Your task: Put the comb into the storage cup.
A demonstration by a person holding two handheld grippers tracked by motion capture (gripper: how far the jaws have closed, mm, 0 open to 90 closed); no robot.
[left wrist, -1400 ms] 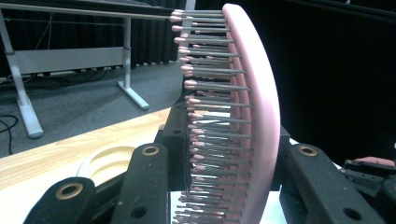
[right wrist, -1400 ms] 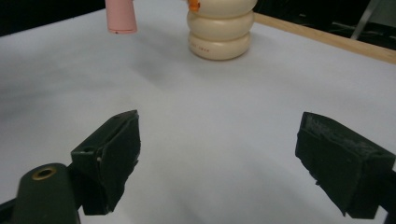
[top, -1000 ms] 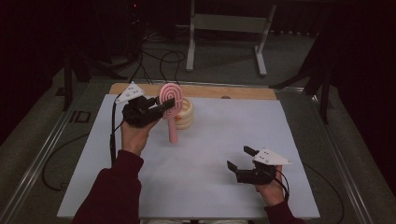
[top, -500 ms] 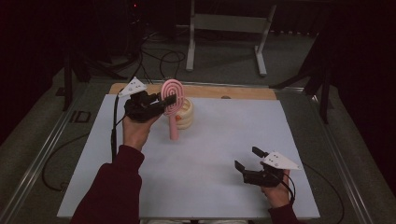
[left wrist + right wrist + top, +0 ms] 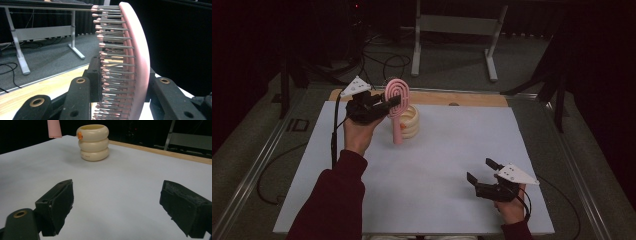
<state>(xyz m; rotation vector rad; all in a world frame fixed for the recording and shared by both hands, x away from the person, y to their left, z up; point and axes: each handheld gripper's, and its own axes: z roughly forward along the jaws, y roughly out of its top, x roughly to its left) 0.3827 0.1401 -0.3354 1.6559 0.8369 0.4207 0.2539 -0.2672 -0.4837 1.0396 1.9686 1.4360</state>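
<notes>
A pink hairbrush (image 5: 397, 93) hangs over the far left of the white sheet, head up and handle down. My left gripper (image 5: 393, 102) is shut on its round head, and the bristles (image 5: 112, 62) face left between the jaws in the left gripper view. Its handle tip (image 5: 54, 128) hovers just left of a cream ringed holder (image 5: 410, 120), which stands upright with an orange spot on its side (image 5: 93, 142). My right gripper (image 5: 479, 171) stays low at the front right, open, with nothing between its pads (image 5: 117, 202).
The white sheet (image 5: 452, 145) covers the table, with a wooden strip (image 5: 472, 98) along its far edge. Beyond the table stand a grey metal frame (image 5: 452, 30) and loose cables (image 5: 382, 60) on the floor. Metal rails run along both sides of the table.
The right gripper has drifted a little to the right near the front edge. The brush in the left gripper has risen slightly.
</notes>
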